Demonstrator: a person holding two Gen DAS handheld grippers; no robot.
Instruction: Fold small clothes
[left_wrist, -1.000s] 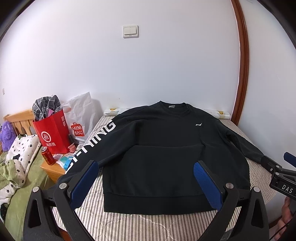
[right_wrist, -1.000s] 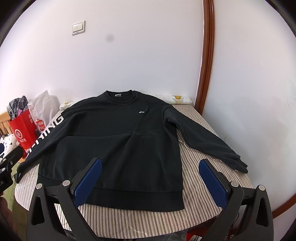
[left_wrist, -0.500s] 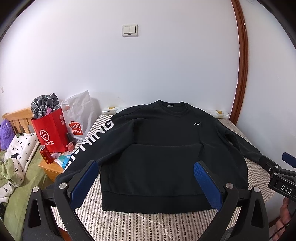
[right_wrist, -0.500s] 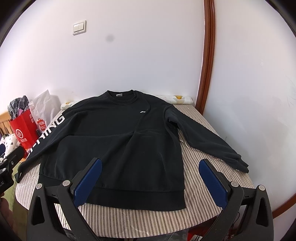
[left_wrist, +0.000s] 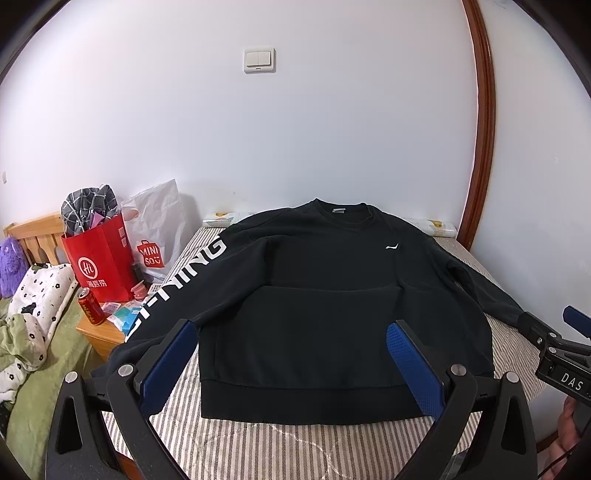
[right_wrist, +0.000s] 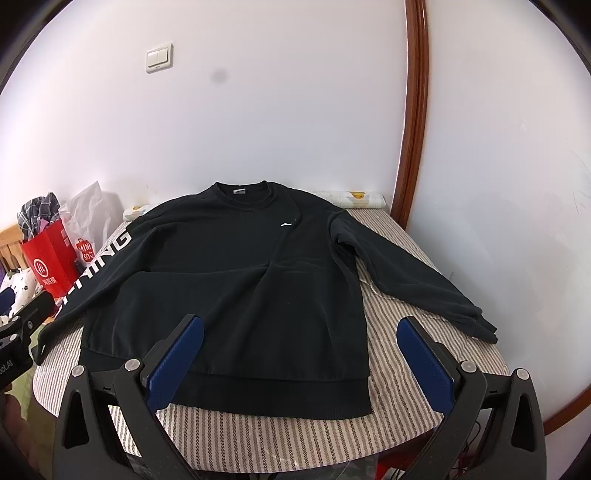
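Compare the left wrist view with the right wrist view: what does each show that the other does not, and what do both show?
Only the left wrist view shows the red can on the wooden nightstand and the purple plush toy. Only the right wrist view shows the plain sleeve's cuff. Both show the black sweatshirt spread flat on the striped bed, the light switch, the red bag, and open grippers, left gripper and right gripper.

One black long-sleeved cotton sweatshirt (left_wrist: 332, 295) with white sleeve lettering; two black tools with blue finger pads, left (left_wrist: 291, 363) and right (right_wrist: 299, 360); one red paper bag (left_wrist: 99, 260); one white plastic bag (left_wrist: 159, 229); one red drink can (left_wrist: 90, 306); one white wall switch (left_wrist: 259, 60).
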